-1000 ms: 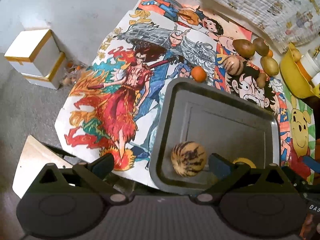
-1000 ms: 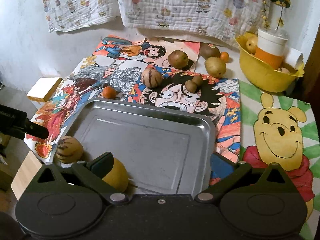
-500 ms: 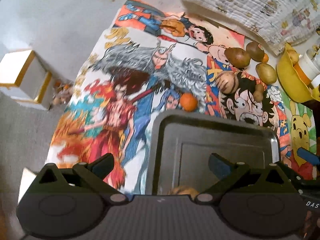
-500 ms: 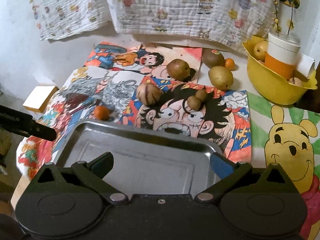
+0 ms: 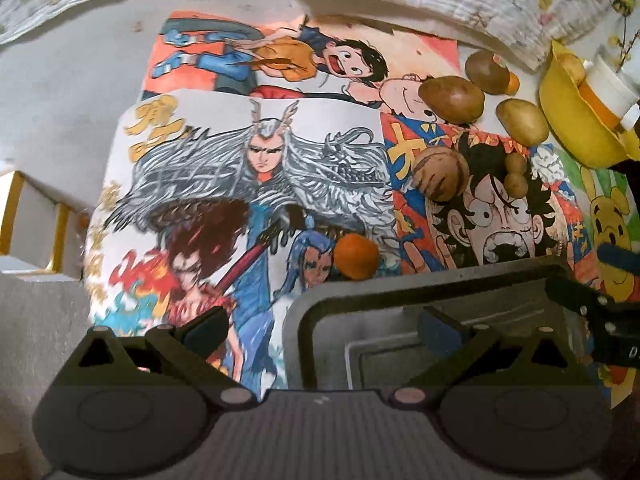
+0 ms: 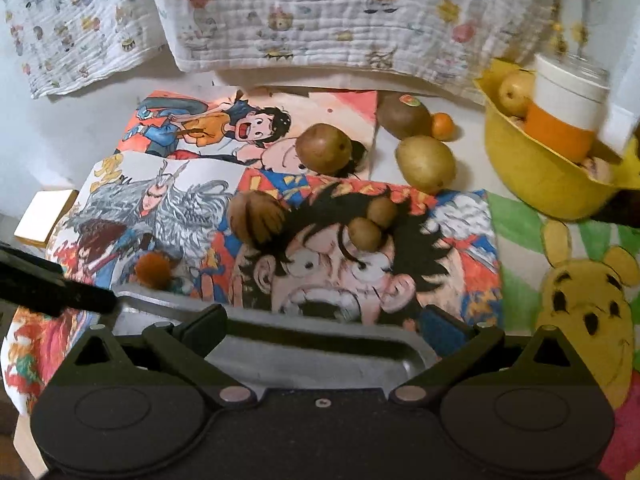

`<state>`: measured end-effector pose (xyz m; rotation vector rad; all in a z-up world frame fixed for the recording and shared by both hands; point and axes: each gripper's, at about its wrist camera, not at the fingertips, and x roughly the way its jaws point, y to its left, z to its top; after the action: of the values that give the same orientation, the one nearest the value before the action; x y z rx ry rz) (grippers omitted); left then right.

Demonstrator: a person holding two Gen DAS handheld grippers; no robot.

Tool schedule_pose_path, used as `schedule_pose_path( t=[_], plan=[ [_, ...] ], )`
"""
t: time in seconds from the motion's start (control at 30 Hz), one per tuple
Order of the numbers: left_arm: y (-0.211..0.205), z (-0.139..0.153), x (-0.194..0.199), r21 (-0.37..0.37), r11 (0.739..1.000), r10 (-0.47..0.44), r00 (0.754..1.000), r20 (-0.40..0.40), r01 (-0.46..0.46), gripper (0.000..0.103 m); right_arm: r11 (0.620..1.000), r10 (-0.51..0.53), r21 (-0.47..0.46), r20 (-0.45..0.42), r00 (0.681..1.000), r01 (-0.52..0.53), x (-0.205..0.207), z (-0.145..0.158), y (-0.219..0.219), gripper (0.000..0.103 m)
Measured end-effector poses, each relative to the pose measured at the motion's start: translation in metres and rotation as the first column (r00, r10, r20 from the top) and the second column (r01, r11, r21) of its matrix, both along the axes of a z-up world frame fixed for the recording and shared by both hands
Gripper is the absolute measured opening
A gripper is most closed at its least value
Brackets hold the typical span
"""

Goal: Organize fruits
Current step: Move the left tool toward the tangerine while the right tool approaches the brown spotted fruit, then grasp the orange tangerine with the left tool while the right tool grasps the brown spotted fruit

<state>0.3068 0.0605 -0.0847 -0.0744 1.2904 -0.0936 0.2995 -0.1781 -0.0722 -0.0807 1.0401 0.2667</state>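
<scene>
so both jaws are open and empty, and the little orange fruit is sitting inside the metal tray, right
Not quite. Both jaws are open and empty, but the little orange fruit sits on the poster just beyond the metal tray, outside its far rim. The left wrist view shows it most clearly.

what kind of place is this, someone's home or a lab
Most likely a home, perhaps a child's room: hand-coloured cartoon posters cover the tabletop, cartoon-print muslin cloths hang behind it, and loose fruit lies beside a grey metal baking tray and a yellow plastic bowl.
</scene>
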Motion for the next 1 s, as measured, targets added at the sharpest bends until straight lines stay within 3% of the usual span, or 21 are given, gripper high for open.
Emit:
schedule_pose_path(
  t=[0.4,0.63,0.83,1.0],
  plan=[
    [-0.002,-0.017,0.031,-0.052,0.998,-0.031,0.999,-0.011,0.030,0.102,0.992,-0.037,0.115,-0.127,0.991,0.052,0.077,-0.017,0.021,0.102],
    [-0.010,-0.022,0.037,-0.063,0.995,-0.082,0.997,-0.003,0.082,0.100,0.986,-0.019,0.156,-0.205,0.979,0.052,0.102,-0.033,0.041,0.095],
    [-0.009,-0.027,0.038,-0.076,0.994,-0.078,0.997,-0.010,0.077,0.099,0.976,-0.067,0.181,-0.268,0.961,0.118,0.115,-0.047,0.051,0.089],
    [-0.008,-0.027,0.040,-0.087,0.993,-0.077,0.997,-0.004,0.077,0.089,0.976,-0.071,0.178,-0.277,0.958,0.124,0.117,-0.052,0.060,0.079]
  ],
)
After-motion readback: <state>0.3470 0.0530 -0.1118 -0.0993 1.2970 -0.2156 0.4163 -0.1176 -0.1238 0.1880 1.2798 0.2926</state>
